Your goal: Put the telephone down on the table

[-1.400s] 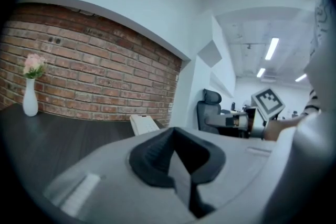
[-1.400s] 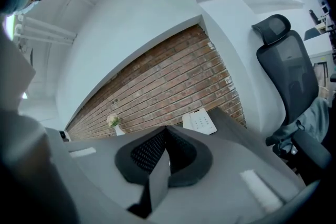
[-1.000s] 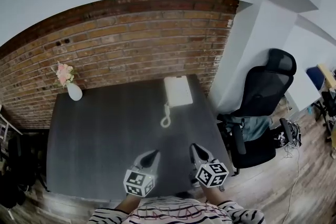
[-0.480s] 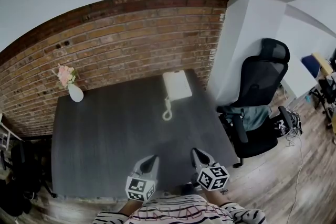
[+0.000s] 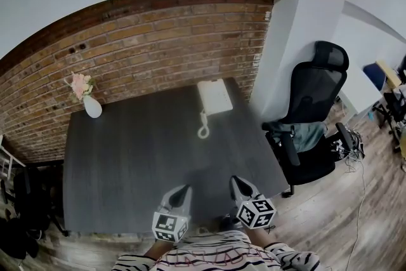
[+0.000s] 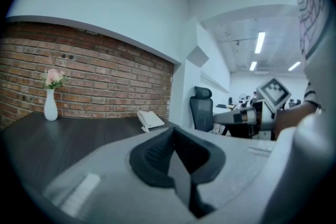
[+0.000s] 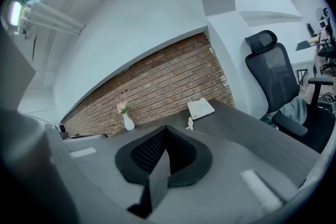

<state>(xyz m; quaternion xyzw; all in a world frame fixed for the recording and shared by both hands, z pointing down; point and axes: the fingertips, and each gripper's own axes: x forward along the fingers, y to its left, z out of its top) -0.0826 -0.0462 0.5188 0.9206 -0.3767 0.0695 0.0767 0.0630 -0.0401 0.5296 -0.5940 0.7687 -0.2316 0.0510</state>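
Note:
The white telephone (image 5: 214, 97) lies flat at the far right of the dark table (image 5: 127, 162), by the brick wall, its coiled cord (image 5: 203, 129) trailing toward me. It shows small in the left gripper view (image 6: 150, 119) and the right gripper view (image 7: 200, 108). My left gripper (image 5: 184, 190) and right gripper (image 5: 235, 181) hover side by side over the table's near edge, well short of the telephone. Both are shut with nothing between their jaws, as seen on the left gripper (image 6: 174, 135) and the right gripper (image 7: 166, 136) in their own views.
A white vase with pink flowers (image 5: 91, 105) stands at the table's far left corner. A black office chair (image 5: 314, 114) sits to the right of the table, beside a white pillar (image 5: 288, 54). A brick wall (image 5: 158, 41) backs the table.
Both grippers have drawn back toward the table's near edge, so the telephone now lies farther from them. The telephone itself has not shifted on the table. The jaws stayed shut.

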